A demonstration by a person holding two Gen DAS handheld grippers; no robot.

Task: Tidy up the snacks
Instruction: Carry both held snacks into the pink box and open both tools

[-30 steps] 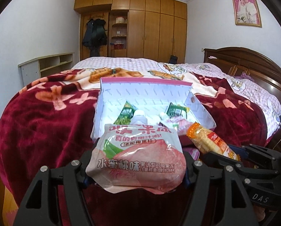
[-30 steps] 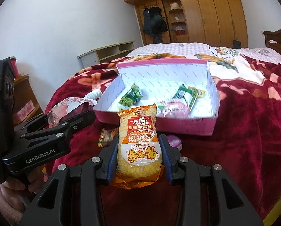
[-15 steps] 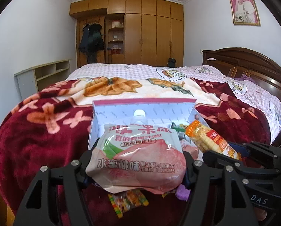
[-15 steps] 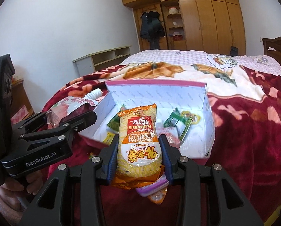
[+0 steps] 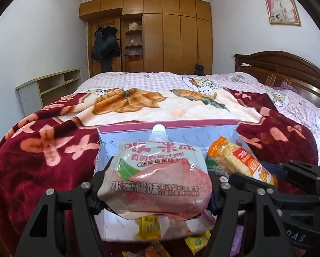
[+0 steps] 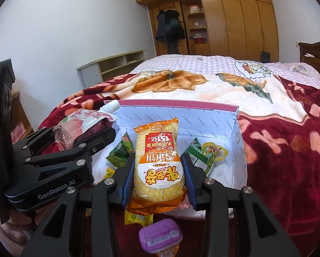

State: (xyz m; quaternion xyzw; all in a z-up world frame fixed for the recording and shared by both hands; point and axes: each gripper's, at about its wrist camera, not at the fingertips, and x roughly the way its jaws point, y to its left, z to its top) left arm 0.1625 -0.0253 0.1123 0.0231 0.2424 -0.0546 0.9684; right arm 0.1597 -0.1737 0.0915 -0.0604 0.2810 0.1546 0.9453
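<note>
L gripper [image 5: 154,189] clamped on pink peach jelly pouch [image 5: 157,180], pads on both side edges, spout cap up; pouch held in air over near-left part of box [image 6: 235,115]. Same pouch seen in R view [image 6: 82,124], hanging at box's left wall, partly outside rim.

Mid: box open on red blanket [image 5: 31,150], white inside, pink rim; green packets [image 6: 119,151] + yellow-lidded cup [image 6: 213,151] already in.

R gripper [image 6: 159,181] shut narrow on orange rice-cracker pack [image 6: 157,158], gripped at lower half, top end leaning fwd over box floor.

Loose on blanket before box's near wall: yellow packets [image 6: 138,217], purple tin [image 6: 160,234]. Not yet sorted.

Risks, judged: pouch soft + bulging, grip only on edges, could slip or squeeze. If let go here, may land on left wall or fall outside. Grippers close side by side, could bump when lowering. Crackers brittle, tight pinch may crush. Box light on soft bedding, a nudge could tip or shift it.
</note>
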